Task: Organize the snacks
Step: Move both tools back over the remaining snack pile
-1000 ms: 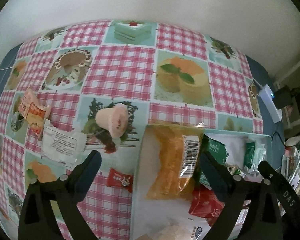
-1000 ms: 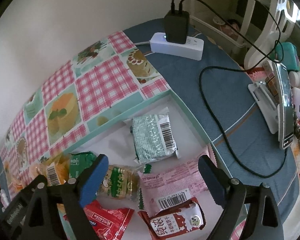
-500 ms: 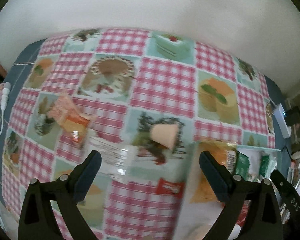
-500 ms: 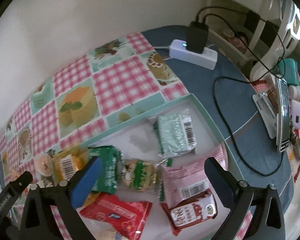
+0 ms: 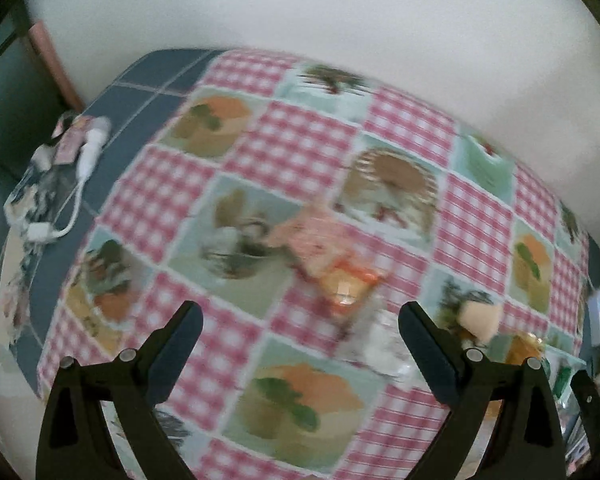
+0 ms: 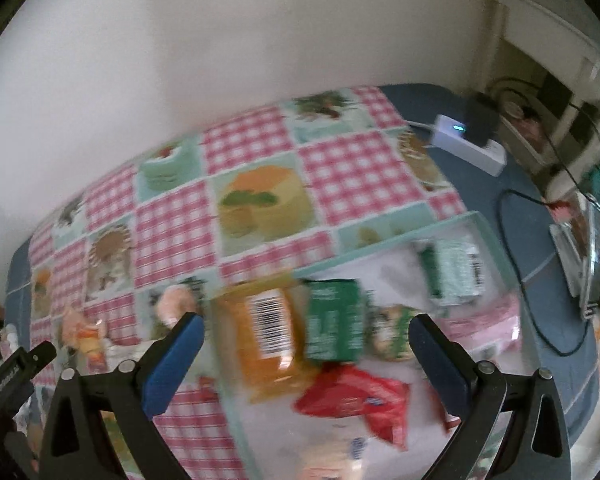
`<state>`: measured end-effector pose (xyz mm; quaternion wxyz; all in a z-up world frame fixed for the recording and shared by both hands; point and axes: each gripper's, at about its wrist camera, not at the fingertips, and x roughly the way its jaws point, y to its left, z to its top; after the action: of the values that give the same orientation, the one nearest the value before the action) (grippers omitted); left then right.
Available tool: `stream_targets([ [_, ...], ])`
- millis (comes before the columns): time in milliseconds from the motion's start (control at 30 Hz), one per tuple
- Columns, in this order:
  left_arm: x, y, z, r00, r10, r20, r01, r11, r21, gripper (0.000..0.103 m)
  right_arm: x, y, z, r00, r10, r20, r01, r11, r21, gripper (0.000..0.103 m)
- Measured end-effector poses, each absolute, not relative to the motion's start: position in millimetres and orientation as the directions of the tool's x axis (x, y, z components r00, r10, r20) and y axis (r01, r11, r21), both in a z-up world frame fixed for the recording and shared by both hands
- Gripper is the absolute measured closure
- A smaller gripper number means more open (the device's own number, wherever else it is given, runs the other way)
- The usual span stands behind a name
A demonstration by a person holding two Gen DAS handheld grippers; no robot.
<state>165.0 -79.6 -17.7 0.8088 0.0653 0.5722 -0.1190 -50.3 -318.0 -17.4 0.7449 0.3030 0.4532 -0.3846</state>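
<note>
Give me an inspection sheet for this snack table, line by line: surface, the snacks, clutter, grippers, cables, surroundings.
Surface: checked cake-print tablecloth over a blue cover.
Job's things: teal-rimmed tray holds an orange packet, green packet, red packet and others; an orange-pink snack pack and a peach snack lie loose on the cloth.
Clutter: phone on a stand at the right table edge.
Grippers: left hand-held gripper open, empty; right hand-held gripper open, empty, jaws just widened, above the tray.
Cables: power strip with black plug; black cable looping across the cover; white cable.
Surroundings: plain white wall.
</note>
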Motion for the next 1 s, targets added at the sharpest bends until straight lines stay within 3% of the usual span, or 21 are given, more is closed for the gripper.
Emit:
stream_targets([
  [467, 203.8, -5.6, -22.0, 0.302, -0.096, -0.949, 0.129, 0.990, -0.059, 0.005, 21.4, -248.4, -33.8, 0.372, -0.209, -0.904, 0.733, 0.664, 0.149, 0.000],
  [900, 213.8, -57.3, -57.0, 0.248, -0.176, -0.952, 0.192, 0.973, -0.130, 0.005, 40.9, -250.4, -61.3, 0.398, -0.214, -0.892, 0.704, 0.694, 0.147, 0.001],
  [1000, 211.7, -69.9, -64.8, 0.240, -0.204, -0.949, 0.214, 0.965, -0.153, 0.005, 48.4, -249.5, -65.5, 0.408, -0.220, -0.886, 0.688, 0.712, 0.140, 0.009],
])
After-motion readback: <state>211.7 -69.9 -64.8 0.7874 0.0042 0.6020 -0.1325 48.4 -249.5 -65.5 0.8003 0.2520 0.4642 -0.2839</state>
